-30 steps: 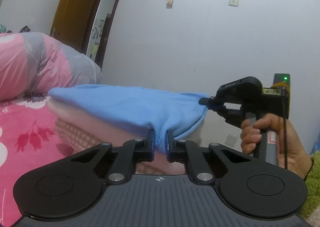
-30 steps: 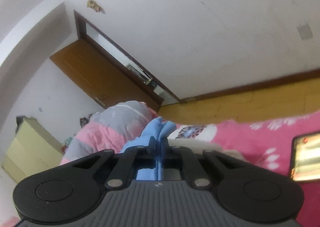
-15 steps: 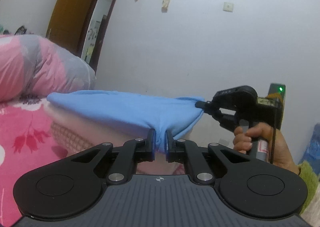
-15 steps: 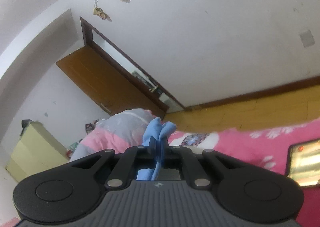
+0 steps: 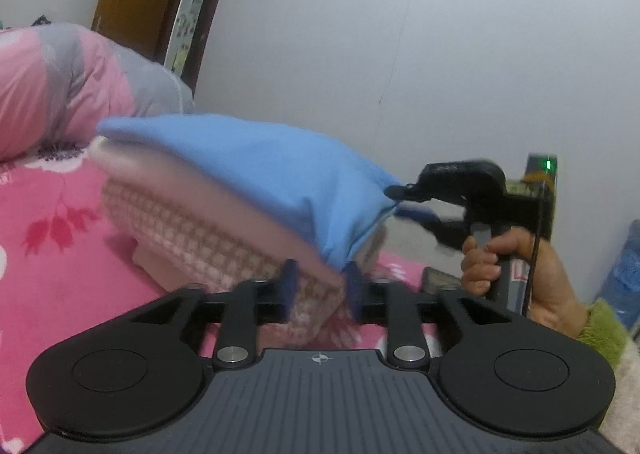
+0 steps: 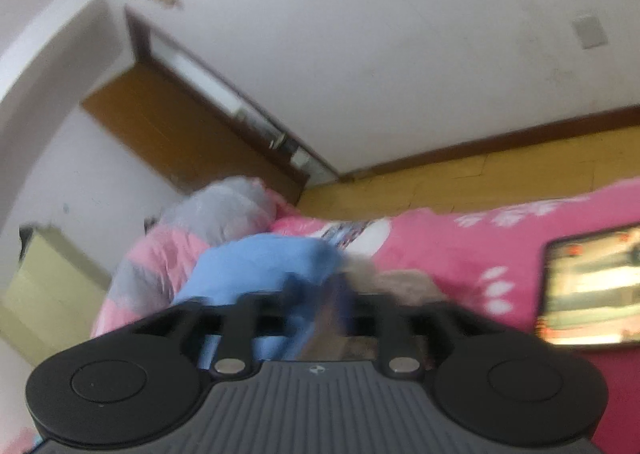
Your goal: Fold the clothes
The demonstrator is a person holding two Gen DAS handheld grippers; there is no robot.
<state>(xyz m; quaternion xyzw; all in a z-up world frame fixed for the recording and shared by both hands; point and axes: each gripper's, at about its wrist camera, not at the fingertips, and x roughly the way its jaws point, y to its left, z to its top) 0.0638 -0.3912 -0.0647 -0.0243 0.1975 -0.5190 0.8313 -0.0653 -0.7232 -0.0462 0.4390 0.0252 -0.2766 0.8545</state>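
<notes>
In the left wrist view, the left gripper (image 5: 318,286) is seen spread apart, the blue garment (image 5: 256,169) lying over a pink knitted garment (image 5: 208,221) on the bed (image 5: 52,278); its corner is pinched by the right gripper (image 5: 394,199). A late release could drag the fold askew.

In the right wrist view, blur hides the right gripper's (image 6: 320,294) jaws around the blue cloth; the grip cannot be told.

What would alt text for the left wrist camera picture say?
A blue garment is draped over a pink knitted one on a pink floral bed. The left gripper is open at its near edge; the hand-held right gripper pinches its far corner.
</notes>
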